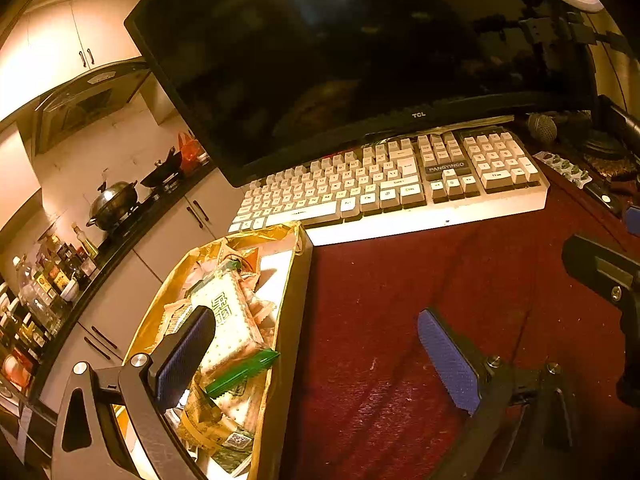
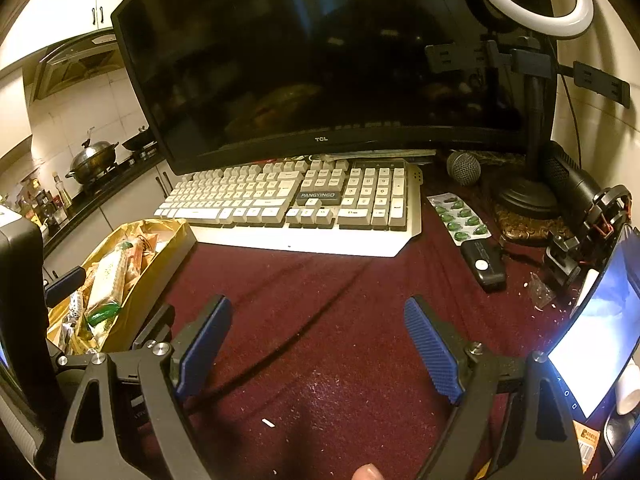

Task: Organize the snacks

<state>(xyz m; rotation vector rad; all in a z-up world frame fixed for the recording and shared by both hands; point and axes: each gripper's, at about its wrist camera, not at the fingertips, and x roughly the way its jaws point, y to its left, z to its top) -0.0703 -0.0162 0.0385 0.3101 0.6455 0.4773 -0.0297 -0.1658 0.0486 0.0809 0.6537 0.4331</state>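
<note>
A gold box [image 1: 298,300] at the table's left edge holds several snack packets. On top lies a cracker packet [image 1: 234,320] with a green end; it also shows in the right wrist view as cracker packet [image 2: 108,276] inside the gold box [image 2: 170,254]. My left gripper [image 1: 320,344] is open and straddles the box's right wall, one pad over the crackers and the other over the red cloth. My right gripper [image 2: 318,332] is open above the bare red cloth [image 2: 320,280], with nothing between its fingers.
A white keyboard [image 2: 288,200] and a dark monitor [image 2: 320,60] stand behind. At the right are a microphone [image 2: 464,168], a blister pack [image 2: 460,216], a black remote [image 2: 484,266], a ring light stand [image 2: 528,200] and a lit screen [image 2: 596,344]. Kitchen counter [image 1: 120,232] lies left.
</note>
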